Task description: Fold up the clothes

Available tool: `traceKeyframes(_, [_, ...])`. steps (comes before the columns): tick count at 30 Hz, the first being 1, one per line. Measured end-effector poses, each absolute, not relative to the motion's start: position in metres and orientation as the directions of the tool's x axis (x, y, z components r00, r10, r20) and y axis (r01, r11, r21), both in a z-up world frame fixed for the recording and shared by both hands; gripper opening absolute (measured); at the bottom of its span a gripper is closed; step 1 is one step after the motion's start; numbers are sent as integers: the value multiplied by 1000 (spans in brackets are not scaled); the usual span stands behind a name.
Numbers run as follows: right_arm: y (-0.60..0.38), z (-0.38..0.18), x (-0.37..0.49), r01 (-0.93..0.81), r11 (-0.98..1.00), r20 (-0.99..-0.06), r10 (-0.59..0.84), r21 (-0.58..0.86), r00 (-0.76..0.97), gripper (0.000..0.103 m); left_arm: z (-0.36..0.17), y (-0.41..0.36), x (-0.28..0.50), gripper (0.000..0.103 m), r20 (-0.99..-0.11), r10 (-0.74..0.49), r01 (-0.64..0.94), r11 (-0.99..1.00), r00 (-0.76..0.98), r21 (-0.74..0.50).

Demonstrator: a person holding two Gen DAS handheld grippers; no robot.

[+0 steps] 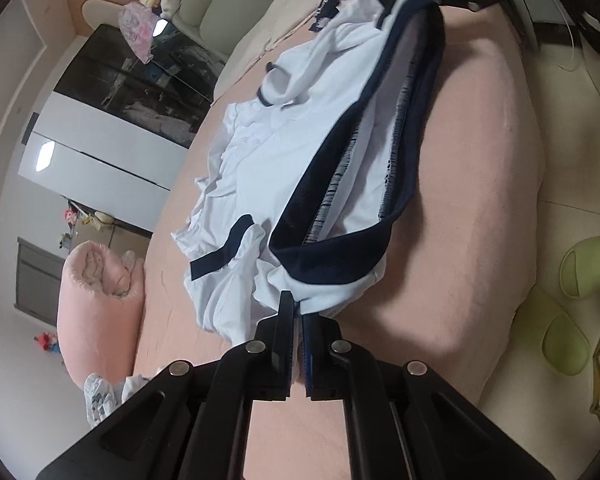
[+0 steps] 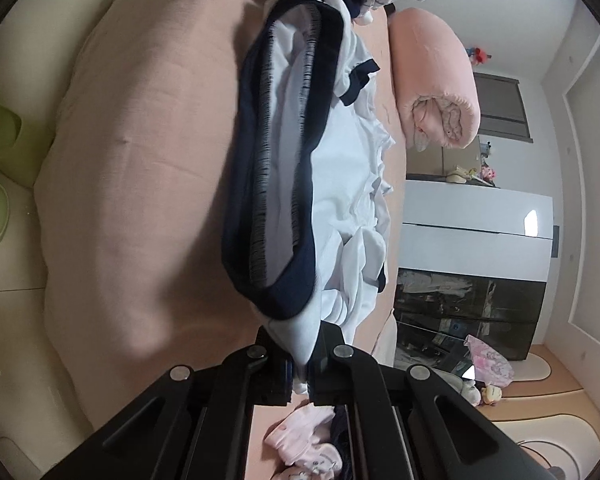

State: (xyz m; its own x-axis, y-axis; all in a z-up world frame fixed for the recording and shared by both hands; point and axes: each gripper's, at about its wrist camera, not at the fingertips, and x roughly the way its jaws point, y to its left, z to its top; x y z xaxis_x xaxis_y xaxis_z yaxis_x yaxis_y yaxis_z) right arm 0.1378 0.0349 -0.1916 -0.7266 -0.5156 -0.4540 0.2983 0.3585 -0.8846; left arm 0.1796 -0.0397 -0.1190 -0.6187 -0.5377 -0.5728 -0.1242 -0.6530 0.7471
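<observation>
Shirt (image 1: 268, 160), white, crumpled (navy hem stretched)

A bed (image 1: 480, 128) with a pink sheet fills the middle of the room. A rolled pink quilt (image 2: 436, 76) lies on the bed. Beyond the bed stands a cabinet (image 2: 476, 216) with glossy white fronts that catch a bright patch of light, next to dark reflective panels (image 1: 140, 76). Pale walls (image 2: 580, 120) rise behind the cabinet. Beside the bed, on the cream tiled floor (image 1: 572, 92), sit two green slippers (image 1: 580, 304). Soft toys (image 1: 160, 0) rest near the dark panels.
</observation>
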Motion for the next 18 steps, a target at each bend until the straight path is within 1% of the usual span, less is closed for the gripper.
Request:
traceKeyframes(4, [43,-195,146,302,377,-469,-510,-876,-721,4,-115,-39,183,2,-593,-531,-126,-672,-605,730])
traceKeyframes(10, [48,-196,149,329,356,-475,-491,-875,-731,4,-110,-36,186,3,-585,-542,-115,-667,-604,736])
traceKeyframes(18, [26,-174,137,381,307,-487,-479,-872,-730,4,-98,-41,173,3,-544,-568,-66,-652,-618,756])
